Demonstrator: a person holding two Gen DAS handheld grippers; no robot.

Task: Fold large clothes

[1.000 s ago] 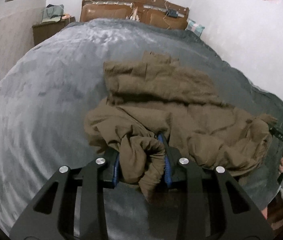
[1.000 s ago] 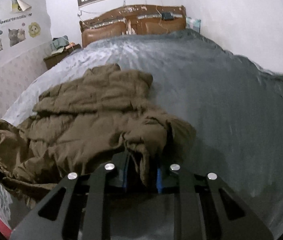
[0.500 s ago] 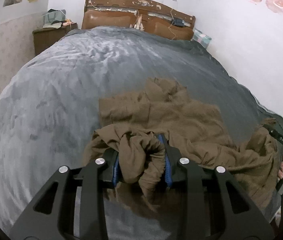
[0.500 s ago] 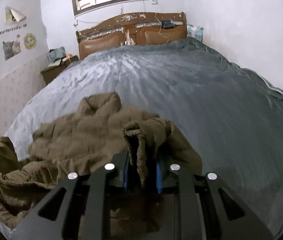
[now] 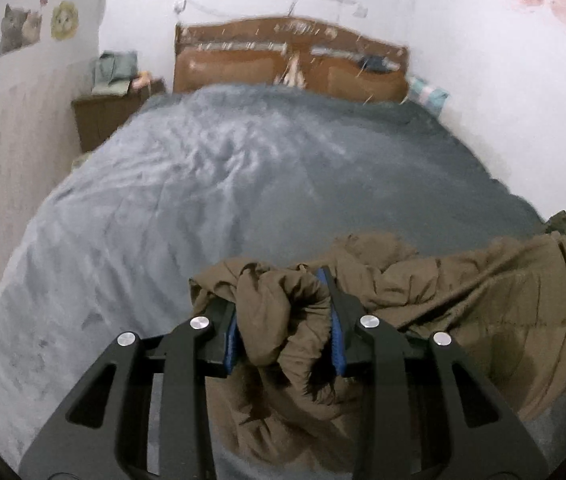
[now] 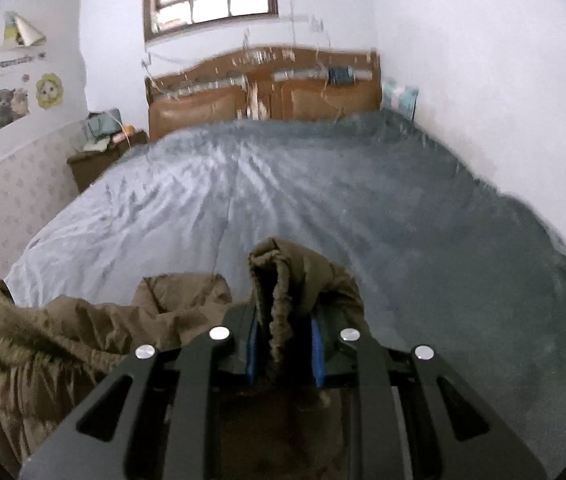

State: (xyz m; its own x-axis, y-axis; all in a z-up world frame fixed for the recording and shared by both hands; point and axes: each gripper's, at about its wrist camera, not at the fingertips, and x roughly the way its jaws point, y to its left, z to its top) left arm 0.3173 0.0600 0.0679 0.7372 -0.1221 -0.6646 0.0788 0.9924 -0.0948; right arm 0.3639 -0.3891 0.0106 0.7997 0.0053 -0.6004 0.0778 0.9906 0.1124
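Whereas a second ago the brown quilted padded coat point(image 5: 483, 304) sprawled over the middle of the wide grey-blanketed bed point(image 5: 219, 184), it now hangs bunched at the near edge, dragged back for respreading. Left fingers point(image 5: 283, 320) clamp one wad; right fingers point(image 6: 283, 344) pinch another fold.

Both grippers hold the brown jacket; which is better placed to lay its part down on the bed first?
Left, by a small margin. The left gripper grips a thick bunch with the brown jacket spread beside it over the bed; the right gripper pinches only a thin edge.
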